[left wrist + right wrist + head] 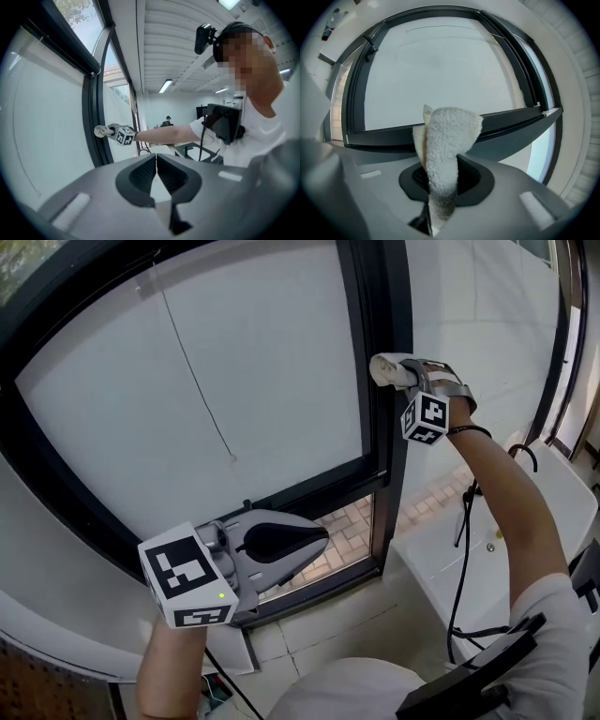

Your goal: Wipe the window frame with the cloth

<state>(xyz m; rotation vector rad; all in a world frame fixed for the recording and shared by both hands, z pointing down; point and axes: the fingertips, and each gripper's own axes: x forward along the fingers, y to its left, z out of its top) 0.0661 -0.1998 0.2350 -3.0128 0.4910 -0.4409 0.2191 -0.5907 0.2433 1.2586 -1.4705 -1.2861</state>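
A dark window frame (380, 381) runs upright between two panes. My right gripper (398, 371) is shut on a folded white cloth (389, 368), and the cloth's tip meets the upright frame bar high up. In the right gripper view the cloth (443, 159) stands out of the jaws in front of the frame (506, 123). My left gripper (314, 542) hangs low by the bottom rail, its jaws shut with nothing between them. The left gripper view shows its closed jaws (156, 161) and, far off, the right gripper with the cloth (101, 131) at the frame.
A white blind with a thin cord (197, 381) covers the big pane. A white sill ledge (441, 559) lies at the right with a black cable (461, 559) hanging over it. Brick paving (342, 531) shows through the lower glass.
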